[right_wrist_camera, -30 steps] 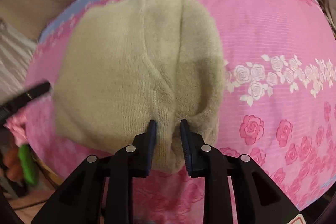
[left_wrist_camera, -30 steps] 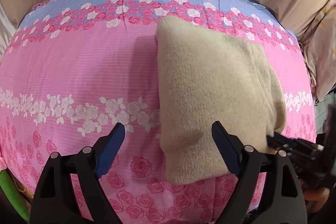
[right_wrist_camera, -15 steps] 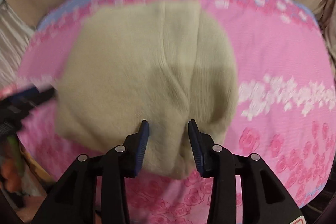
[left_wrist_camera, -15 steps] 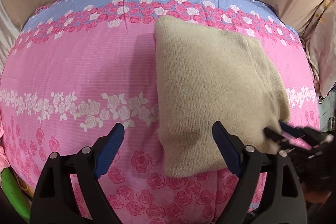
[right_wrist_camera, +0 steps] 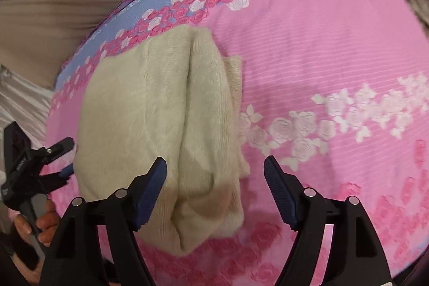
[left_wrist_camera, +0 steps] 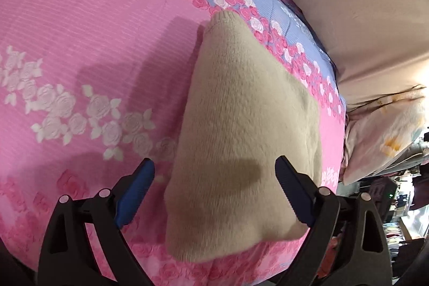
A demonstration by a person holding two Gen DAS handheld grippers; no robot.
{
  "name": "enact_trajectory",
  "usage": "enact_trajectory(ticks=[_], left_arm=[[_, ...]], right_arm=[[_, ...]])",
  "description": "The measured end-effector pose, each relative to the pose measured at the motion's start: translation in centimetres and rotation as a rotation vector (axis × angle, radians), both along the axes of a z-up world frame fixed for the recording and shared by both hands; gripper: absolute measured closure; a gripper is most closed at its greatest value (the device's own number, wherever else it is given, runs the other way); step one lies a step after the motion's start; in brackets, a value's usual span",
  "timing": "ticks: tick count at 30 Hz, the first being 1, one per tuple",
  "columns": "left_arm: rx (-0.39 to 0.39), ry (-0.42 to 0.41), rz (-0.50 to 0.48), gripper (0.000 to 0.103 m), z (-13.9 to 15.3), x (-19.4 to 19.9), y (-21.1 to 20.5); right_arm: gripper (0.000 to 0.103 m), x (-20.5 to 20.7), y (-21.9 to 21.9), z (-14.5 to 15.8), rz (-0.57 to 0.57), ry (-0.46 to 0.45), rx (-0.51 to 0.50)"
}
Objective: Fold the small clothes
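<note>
Right gripper (right_wrist_camera: 214,178) has just been opening; its jaws now stand wide, the beige knit garment (right_wrist_camera: 161,125) lying loose between them. Left gripper (left_wrist_camera: 214,189) gapes too, holding nothing, over the garment's near edge. Soft, thick, floppy: pinch a folded edge. Beyond lies the pink floral bedsheet (left_wrist_camera: 80,31).

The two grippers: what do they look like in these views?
Both the left gripper and the right gripper have black plastic arms with triangular cut-outs and round silver screws at the joints. Their fingers carry blue ribbed pads. In the right view, the left gripper shows from the side as a black frame with a black handle.
</note>
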State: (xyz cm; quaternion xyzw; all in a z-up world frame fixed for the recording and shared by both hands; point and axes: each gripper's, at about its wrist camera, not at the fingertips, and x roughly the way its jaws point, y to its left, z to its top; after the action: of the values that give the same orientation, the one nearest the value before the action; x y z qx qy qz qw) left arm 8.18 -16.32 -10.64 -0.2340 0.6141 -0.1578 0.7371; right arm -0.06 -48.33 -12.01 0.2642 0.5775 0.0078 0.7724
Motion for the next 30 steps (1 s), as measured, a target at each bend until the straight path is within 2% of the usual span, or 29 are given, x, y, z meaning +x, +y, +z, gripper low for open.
enact_trajectory(ticks=[2, 5, 6, 7, 8, 9, 10, 12, 14, 15, 17, 19, 20, 21, 23, 25, 28, 29, 30], left_arm=[[0.007, 0.034, -0.017, 0.014, -1.4, 0.6, -0.6], [-0.044, 0.071, -0.016, 0.013, -3.1, 1.0, -0.8], [-0.077, 0.090, 0.000, 0.015, -3.6, 1.1, -0.7], [-0.120, 0.103, 0.010, 0.025, -3.8, 1.1, -0.7], [-0.141, 0.110, 0.018, 0.028, -3.8, 1.1, -0.7], [-0.141, 0.097, 0.015, 0.042, -3.4, 1.0, -0.8], [-0.130, 0.075, -0.004, 0.051, -2.6, 1.1, -1.1], [-0.124, 0.040, -0.036, 0.056, -0.7, 1.2, -1.7], [-0.134, -0.018, -0.054, 0.056, 1.9, 1.2, -2.1], [-0.126, -0.032, -0.059, 0.055, 2.3, 1.1, -2.2], [-0.079, -0.045, -0.065, 0.043, 2.2, 1.1, -3.0], [0.052, -0.028, -0.071, 0.040, 0.6, 1.0, -4.0], [0.096, -0.010, -0.063, 0.040, 0.2, 0.8, -3.8], [0.103, -0.010, -0.047, 0.039, 0.1, 0.4, -3.5], [0.103, -0.057, -0.023, 0.033, 1.1, -0.5, -2.7], [0.144, -0.103, -0.015, 0.026, 2.2, -1.2, -2.3], [0.208, -0.152, -0.008, 0.024, 3.7, -2.5, -1.4], [0.223, -0.154, -0.002, 0.024, 3.9, -2.6, -1.0], [0.226, -0.155, 0.008, 0.024, 4.1, -2.8, -0.6]], right_arm=[[0.030, 0.6, 0.0, -1.3, -0.010, 0.002, 0.071], [0.028, 1.0, 0.4, -3.3, -0.033, 0.017, 0.194], [0.030, 1.1, 0.6, -3.8, -0.042, 0.026, 0.211], [0.041, 1.0, 0.8, -4.0, -0.051, 0.023, 0.229], [0.057, 0.9, 1.0, -3.9, -0.061, 0.005, 0.245], [0.061, 0.9, 1.3, -3.3, -0.061, -0.011, 0.231], [0.068, 0.8, 1.6, -2.2, -0.050, -0.038, 0.204], [0.077, 0.3, 1.7, 0.9, -0.031, -0.109, 0.169], [0.086, -0.5, 0.8, 3.0, -0.048, -0.160, 0.154], [0.086, -0.8, 0.0, 3.6, -0.066, -0.171, 0.122], [0.077, -1.1, -1.2, 2.7, -0.069, -0.157, 0.063], [0.074, -0.9, -2.4, 0.8, -0.090, -0.049, -0.044], [0.074, -1.1, -3.0, 0.6, -0.108, -0.034, -0.022], [0.073, -1.3, -3.5, 0.9, -0.122, -0.051, 0.028], [0.053, -1.0, -3.4, 2.2, -0.108, -0.093, 0.070], [0.050, 0.4, -2.0, 3.2, -0.040, -0.121, 0.077], [0.044, 3.5, 1.1, 2.1, 0.076, -0.078, 0.080], [0.047, 3.9, 2.0, 1.0, 0.108, -0.053, 0.079], [0.061, 4.6, 3.1, -0.2, 0.143, -0.021, 0.065]])
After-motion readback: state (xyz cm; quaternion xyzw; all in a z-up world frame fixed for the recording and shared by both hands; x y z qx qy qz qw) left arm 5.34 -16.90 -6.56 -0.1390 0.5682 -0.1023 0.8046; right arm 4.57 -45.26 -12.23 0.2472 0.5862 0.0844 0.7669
